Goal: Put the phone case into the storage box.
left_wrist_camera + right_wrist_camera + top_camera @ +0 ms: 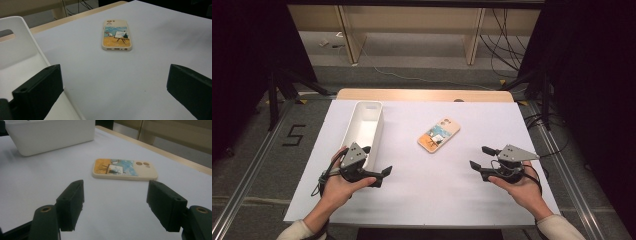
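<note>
Two hand-held grippers, left (379,176) and right (479,157), are held open and empty near the desk's (412,200) front. Farther off, the phone (439,135) lies flat mid-desk beside the white bin (360,131); being thin, stiff and probably slippery, it is best pinched across its long edges.

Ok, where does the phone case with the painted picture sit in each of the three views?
High view: the phone case lies right of centre on the white table cover, between the two grippers and beyond them.
Left gripper view: upper middle, beyond the open jaws, ports end nearest.
Right gripper view: centre, lying crosswise beyond the open jaws, camera holes at its right.
Shared landmark: the white bin, left of the case in all three.
</note>
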Tool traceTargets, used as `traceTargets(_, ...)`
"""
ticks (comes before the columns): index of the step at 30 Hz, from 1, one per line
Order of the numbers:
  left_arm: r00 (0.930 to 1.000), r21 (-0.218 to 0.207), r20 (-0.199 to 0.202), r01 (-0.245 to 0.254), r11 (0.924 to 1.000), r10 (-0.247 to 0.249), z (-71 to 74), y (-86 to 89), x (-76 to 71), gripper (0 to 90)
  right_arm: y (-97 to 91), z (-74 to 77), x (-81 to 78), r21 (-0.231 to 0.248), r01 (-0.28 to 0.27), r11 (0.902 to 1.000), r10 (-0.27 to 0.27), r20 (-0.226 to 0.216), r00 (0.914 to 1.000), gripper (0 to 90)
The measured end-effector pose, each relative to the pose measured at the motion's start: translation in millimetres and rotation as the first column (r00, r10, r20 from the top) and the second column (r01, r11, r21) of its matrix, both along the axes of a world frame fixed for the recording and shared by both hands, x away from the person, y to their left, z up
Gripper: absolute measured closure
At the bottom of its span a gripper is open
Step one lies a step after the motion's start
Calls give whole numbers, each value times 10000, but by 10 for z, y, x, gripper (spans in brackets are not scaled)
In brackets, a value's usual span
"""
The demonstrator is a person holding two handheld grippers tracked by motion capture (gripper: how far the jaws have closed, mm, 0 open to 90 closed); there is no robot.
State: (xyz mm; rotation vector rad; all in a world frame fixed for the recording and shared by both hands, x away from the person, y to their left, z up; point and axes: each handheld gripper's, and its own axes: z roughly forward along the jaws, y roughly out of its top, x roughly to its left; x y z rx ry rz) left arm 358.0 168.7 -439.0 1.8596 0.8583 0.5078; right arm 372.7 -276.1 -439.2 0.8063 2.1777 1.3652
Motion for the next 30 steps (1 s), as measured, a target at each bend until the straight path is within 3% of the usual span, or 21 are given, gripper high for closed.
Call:
traceTargets(6, 10000, 6, 18, 14, 10000, -15, 3, 1, -10, 0, 1, 7, -6, 44, 6, 10000, -6, 31, 10000, 314)
traceTargets(9, 10000, 0, 20, 4, 10000, -4, 3, 8, -15, 0, 12, 22, -13, 24, -95, 10000, 95, -12, 10000, 378)
traceTargets(11, 10000, -25, 44, 11, 10000, -11, 7, 9, -16, 0, 20, 49, -13, 45, -161, 9999, 161, 82, 9998, 486)
traceTargets(12, 10000, -39, 33, -2, 10000, 2, 7, 7, -17, 0, 33, 98, 5, 186, -255, 9995, 255, -24, 9997, 621)
traceTargets(13, 10000, -52, 7, -3, 10000, 3, 5, 5, -17, 0, 33, 98, 5, 186, -255, 9995, 255, -24, 9997, 621)
traceTargets(16, 10000, -26, 5, 9, 10000, -9, 2, 1, -13, 1, 64, 124, 50, 110, -295, 9995, 296, -114, 9995, 753)
traceTargets(21, 10000, -13, -8, 30, 10000, -30, -1, -6, -9, 2, 158, 140, 136, -416, -354, 9985, 345, -217, 9992, 900)
traceTargets(30, 10000, -112, -21, -13, 9999, 13, -1, -5, -12, 3, 458, 181, 416, -694, -553, 9961, 521, -466, 9976, 900)
